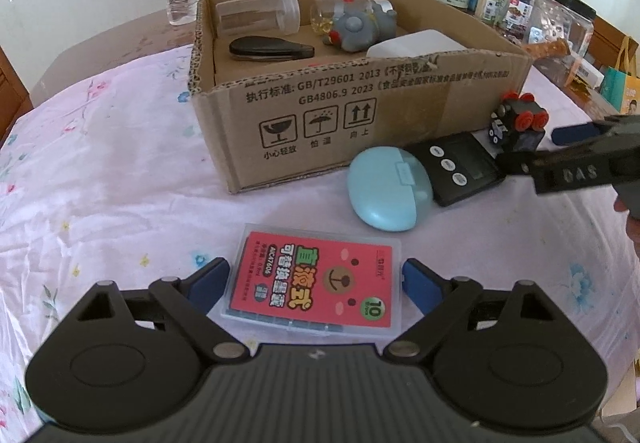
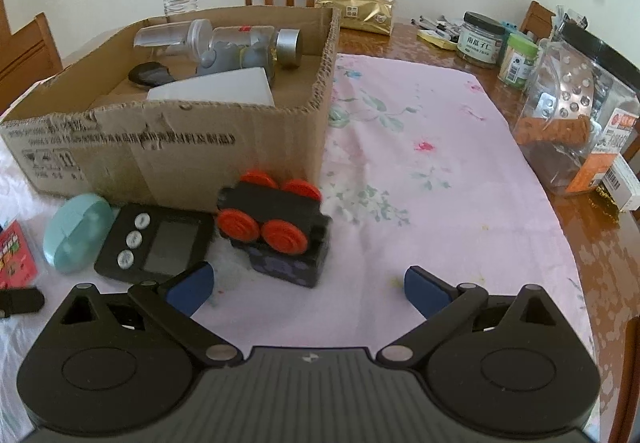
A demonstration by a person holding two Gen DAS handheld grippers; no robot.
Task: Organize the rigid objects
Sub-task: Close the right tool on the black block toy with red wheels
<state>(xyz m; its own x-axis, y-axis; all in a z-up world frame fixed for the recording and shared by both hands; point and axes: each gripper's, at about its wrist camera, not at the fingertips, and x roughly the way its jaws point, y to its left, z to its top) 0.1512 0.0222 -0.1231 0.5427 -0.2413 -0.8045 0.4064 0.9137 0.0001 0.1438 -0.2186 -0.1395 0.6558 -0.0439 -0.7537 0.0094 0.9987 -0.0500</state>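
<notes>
Four loose things lie in front of the cardboard box [image 1: 320,99]: red refill case [image 1: 310,285], blue oval case [image 1: 386,189], black timer [image 1: 460,167], toy train [image 2: 276,227]. The left gripper [image 1: 316,283] straddles the refill case, jaws wide, not touching. The right gripper [image 2: 308,283] gapes empty near the train. The box holds clear jars [image 1: 258,15], a grey toy [image 1: 356,29] and a white block [image 1: 412,43].

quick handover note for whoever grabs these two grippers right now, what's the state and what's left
Left gripper: open, jaws either side of the red card case, not yet pressing on it.
Right gripper: open, empty, over bare cloth just short of the toy train.
Done: two clear jars, a grey toy, a dark flat item and a white container already lie in the cardboard box.
Left: card case, blue oval case, black timer and train are all on the cloth in front of the box.
</notes>
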